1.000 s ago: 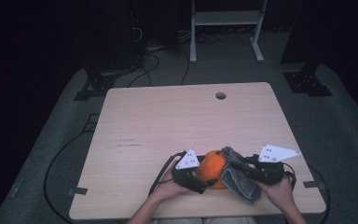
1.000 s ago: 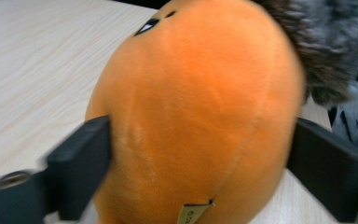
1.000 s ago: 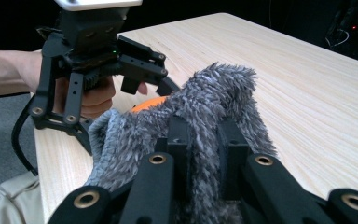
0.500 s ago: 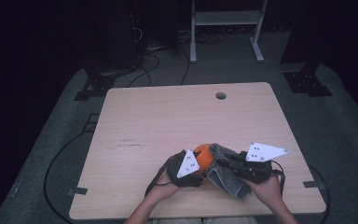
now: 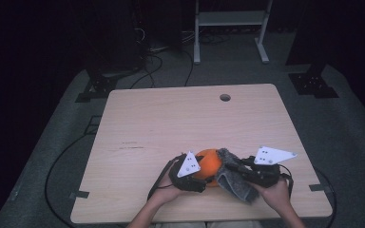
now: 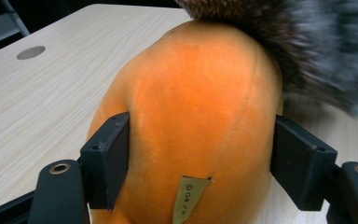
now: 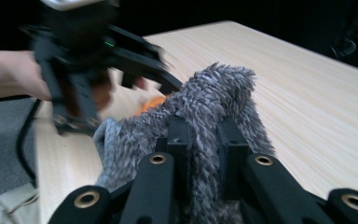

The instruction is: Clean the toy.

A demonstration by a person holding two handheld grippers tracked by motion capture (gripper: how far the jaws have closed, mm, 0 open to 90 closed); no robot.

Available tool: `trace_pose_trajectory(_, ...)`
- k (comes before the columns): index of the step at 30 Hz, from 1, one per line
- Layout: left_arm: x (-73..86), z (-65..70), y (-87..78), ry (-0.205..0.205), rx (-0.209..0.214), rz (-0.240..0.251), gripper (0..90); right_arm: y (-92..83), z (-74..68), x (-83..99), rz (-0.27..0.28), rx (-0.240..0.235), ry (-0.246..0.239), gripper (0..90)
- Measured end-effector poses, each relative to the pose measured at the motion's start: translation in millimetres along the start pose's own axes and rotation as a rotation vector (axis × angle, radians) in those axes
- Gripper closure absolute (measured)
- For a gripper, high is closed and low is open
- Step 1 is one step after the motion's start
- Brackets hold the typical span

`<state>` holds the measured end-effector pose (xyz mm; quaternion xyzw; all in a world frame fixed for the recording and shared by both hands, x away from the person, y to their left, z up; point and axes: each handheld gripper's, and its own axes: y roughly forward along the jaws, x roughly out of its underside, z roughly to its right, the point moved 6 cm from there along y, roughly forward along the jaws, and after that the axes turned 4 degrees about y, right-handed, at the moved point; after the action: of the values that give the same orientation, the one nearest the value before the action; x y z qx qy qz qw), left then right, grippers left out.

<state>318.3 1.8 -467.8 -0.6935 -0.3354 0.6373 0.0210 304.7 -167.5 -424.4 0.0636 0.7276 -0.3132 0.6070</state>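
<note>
Left gripper (image 6: 200,154) jaws reopening around orange plush (image 6: 196,107)

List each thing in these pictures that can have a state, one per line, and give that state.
Orange plush toy: on the table, between the left gripper's jaws.
Grey fur cover: partly off the toy, pinched by the right gripper.
Left gripper: jaws just reopened, around the toy.
Right gripper: shut on the fur.
Table: level.
</note>
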Motion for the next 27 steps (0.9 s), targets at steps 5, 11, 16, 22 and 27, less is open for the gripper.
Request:
trace_pose_trajectory(5,0.7,-0.7,-6.0,-0.015,0.094,0.022,22.8,5.5,8.7,8.3,-0.041,0.009,0.026,77.8)
trace_pose_trajectory(11,0.8,-15.4,-8.4,-0.126,0.100,0.019,7.5,-3.1,11.0,17.5,-0.077,-0.031,0.040,77.7)
trace_pose_trajectory(16,7.3,-8.9,-1.5,-0.108,0.107,-0.002,19.4,-6.5,17.0,14.8,-0.051,-0.020,0.068,77.6)
trace_pose_trajectory(22,-2.6,-2.5,-2.6,0.087,-0.040,0.014,33.4,-7.6,24.0,10.6,-0.034,0.018,0.103,77.5)
trace_pose_trajectory(27,-0.6,-10.3,-8.6,-0.064,0.084,0.034,16.1,5.9,17.2,16.8,-0.095,-0.004,0.073,77.4)
